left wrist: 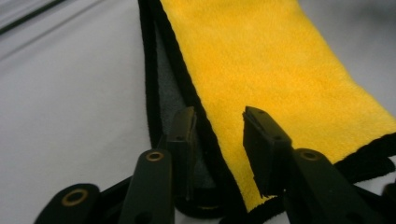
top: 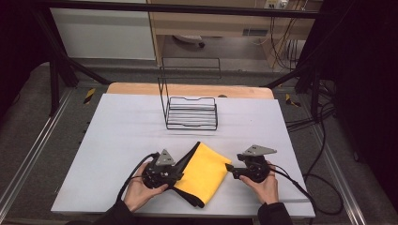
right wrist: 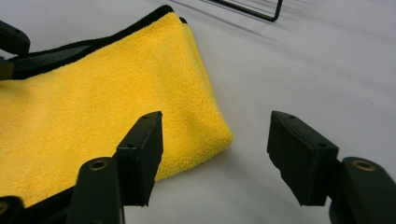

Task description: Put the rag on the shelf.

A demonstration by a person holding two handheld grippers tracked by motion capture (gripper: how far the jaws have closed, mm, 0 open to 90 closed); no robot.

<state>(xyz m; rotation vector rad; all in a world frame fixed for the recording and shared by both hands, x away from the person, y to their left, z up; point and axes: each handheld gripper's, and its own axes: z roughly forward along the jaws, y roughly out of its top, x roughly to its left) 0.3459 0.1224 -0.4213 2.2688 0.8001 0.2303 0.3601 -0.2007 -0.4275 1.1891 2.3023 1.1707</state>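
Yellow cloth between your two tongs

The folded yellow cloth (top: 204,172) lies on the table (top: 122,136) at six o'clock from the wire rack (top: 191,112). Your left tongs (left wrist: 218,140) straddle its black-trimmed edge without clamping it; your right tongs (right wrist: 215,154) stand released at its three o'clock corner.
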